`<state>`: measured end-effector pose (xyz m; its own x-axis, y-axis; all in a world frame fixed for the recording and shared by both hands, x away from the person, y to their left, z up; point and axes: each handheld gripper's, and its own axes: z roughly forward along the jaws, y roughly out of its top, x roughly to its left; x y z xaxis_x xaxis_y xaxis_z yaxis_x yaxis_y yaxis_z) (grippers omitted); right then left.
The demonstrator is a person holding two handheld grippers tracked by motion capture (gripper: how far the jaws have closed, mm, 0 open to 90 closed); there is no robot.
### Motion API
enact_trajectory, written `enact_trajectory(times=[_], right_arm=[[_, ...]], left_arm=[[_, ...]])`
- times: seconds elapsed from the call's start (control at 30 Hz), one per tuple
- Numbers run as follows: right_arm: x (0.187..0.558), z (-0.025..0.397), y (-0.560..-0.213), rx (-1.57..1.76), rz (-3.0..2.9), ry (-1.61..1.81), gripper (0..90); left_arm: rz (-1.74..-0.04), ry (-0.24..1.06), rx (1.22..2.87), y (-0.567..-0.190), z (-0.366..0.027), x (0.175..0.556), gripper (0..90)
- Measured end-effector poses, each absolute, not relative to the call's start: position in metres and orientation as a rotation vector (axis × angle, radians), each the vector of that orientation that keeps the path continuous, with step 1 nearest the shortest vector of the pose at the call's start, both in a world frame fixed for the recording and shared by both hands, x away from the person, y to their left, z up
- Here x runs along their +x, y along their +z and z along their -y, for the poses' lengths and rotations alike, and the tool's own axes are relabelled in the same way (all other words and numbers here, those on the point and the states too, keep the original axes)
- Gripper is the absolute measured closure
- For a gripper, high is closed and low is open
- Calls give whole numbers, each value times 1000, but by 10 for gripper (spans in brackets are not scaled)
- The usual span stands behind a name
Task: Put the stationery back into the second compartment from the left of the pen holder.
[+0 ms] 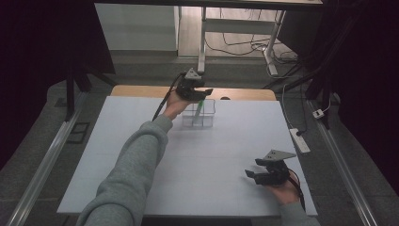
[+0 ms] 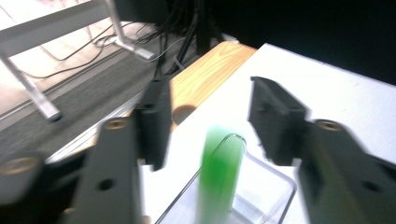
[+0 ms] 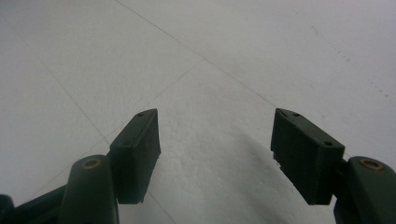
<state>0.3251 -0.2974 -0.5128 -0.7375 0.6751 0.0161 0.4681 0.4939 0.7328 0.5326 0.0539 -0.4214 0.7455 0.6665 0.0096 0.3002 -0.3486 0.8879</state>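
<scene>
You've got grey floor point(image 1: 141, 70), white desk frame point(image 1: 202, 47) at 12 o'clock, power strip point(image 1: 299, 140) at 3 o'clock.

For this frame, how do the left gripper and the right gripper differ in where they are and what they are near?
The left gripper is reached out to the far side of the table, over a clear container holding a green tube; the right gripper sits near the table's near edge, over bare white surface. The tube stands between the left gripper's jaws, ungripped; nothing lies between the right gripper's. Both are open.
</scene>
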Motion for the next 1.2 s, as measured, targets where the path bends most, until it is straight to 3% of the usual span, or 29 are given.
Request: enact_trajectory(times=[0.13, 0.63, 1.2], right_arm=[[325, 297, -513, 968, -2468, 1086, 320], [325, 298, -511, 965, -2452, 1108, 320], [324, 300, -510, 961, -2445, 1110, 320]], left_arm=[[-746, 443, 1950, -417, -61, 528, 370], [-726, 395, 1981, -415, -93, 488, 379], [-766, 393, 2027, -432, -138, 409, 375]])
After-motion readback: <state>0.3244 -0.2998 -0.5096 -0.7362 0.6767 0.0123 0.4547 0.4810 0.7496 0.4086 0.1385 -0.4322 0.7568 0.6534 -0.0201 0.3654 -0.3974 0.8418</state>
